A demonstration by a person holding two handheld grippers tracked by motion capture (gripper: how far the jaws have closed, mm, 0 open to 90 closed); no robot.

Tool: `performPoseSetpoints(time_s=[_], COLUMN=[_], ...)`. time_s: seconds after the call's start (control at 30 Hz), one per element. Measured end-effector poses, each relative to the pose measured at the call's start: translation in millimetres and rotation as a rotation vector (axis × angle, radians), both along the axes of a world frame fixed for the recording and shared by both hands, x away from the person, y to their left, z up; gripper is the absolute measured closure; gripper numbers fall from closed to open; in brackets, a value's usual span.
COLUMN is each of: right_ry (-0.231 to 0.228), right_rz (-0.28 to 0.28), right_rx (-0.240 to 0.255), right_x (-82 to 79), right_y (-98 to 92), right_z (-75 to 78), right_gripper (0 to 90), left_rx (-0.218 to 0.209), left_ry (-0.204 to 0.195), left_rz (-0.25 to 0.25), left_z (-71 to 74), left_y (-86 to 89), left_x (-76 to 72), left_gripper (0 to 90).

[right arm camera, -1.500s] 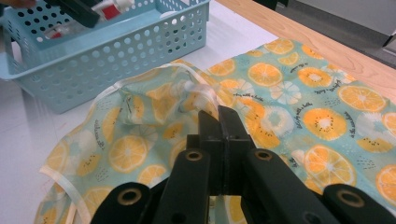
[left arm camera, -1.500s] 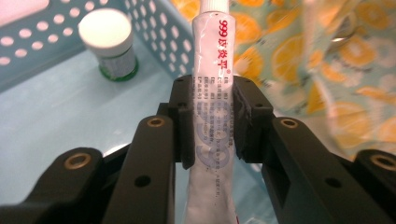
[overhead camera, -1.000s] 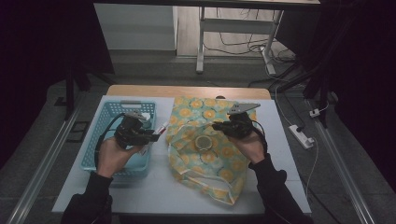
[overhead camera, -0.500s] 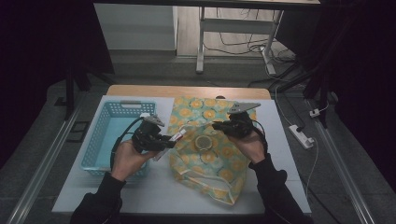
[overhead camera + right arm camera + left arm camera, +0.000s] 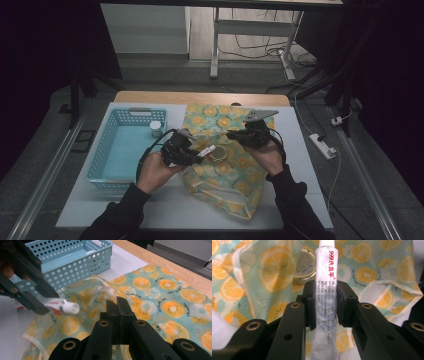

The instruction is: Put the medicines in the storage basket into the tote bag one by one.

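Note:
A cloth bag (image 5: pixel 225 170) printed with orange slices lies on the white table (image 5: pixel 160 210). My left gripper (image 5: pixel 196 152) (image 5: pixel 325 300) is shut on a white tube with red lettering (image 5: pixel 325 277) (image 5: pixel 209 149). The tube's capped end points over the bag toward a round gold-rimmed tin (image 5: pixel 305 265) (image 5: pixel 218 153), which lies at a raised fold of the cloth. My right gripper (image 5: pixel 234 135) (image 5: pixel 117 305) is shut on the bag's white-trimmed edge (image 5: pixel 107 291) and holds it up. In the right gripper view the tube (image 5: pixel 62 305) comes in from the left, held by the left gripper (image 5: pixel 27 287).
A light blue perforated basket (image 5: pixel 125 150) (image 5: pixel 75 262) stands left of the bag, with a small white jar (image 5: pixel 156 128) in its far right corner. A wooden strip (image 5: pixel 200 97) edges the table's far side. A power strip (image 5: pixel 322 146) lies on the floor at the right.
My left gripper has carried the tube rightward from over the basket to over the bag, beside the tin. The right gripper has stayed in place on the bag.

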State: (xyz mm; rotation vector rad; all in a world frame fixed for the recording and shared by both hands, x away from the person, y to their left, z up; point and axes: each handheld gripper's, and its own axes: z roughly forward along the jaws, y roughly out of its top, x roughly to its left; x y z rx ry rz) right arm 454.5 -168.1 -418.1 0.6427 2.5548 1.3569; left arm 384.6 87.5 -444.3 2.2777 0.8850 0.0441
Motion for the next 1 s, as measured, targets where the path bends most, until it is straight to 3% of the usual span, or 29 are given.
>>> performPoseSetpoints(time_s=[0.57, 1.0], right_ry=[-0.002, -0.008], right_rz=[0.001, 0.007], right_rx=[0.005, 0.015], right_x=[-0.4, -3.3], right_y=[-0.4, 1.0], right_z=[0.8, 3.4], right_gripper=[90.0, 90.0], left_rx=[0.05, 0.05], left_ry=[0.0, 0.026], left_rz=[-0.022, 0.02], left_z=[-17.9, -27.5], left_y=[-37.7, -52.0], left_x=[20.2, 42.0], left_gripper=[71.3, 71.2])
